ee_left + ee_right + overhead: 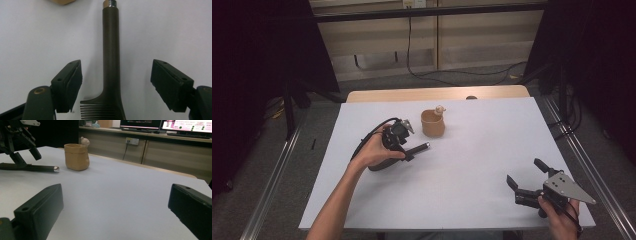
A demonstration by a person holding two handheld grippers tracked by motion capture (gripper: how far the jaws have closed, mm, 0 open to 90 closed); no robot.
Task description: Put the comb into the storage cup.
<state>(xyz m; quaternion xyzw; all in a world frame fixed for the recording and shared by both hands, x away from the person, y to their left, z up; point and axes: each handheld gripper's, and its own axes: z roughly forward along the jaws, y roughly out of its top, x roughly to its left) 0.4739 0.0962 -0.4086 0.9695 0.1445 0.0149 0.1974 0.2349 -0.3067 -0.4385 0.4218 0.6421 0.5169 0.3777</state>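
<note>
The left gripper is hanging over a dark comb with its jaws spread wide, one on each side of the handle and neither one touching it. The comb is lying flat on the white table; in the left gripper view its teeth are sitting at the bottom edge, between the jaws, and its long handle is running straight away to a small metal tip at the far end. In the high view the left gripper is being held by the person's left hand left of the table's middle, with the comb's handle pointing toward a tan pot that is standing near it, farther back on the table. A small pale figure is sitting on the pot's rim. The right gripper is being held low near the front right corner of the table, well apart from the comb, and its jaws are likewise spread with nothing between them. From the right gripper view, the comb and the pot are lying far off across the white surface.
</note>
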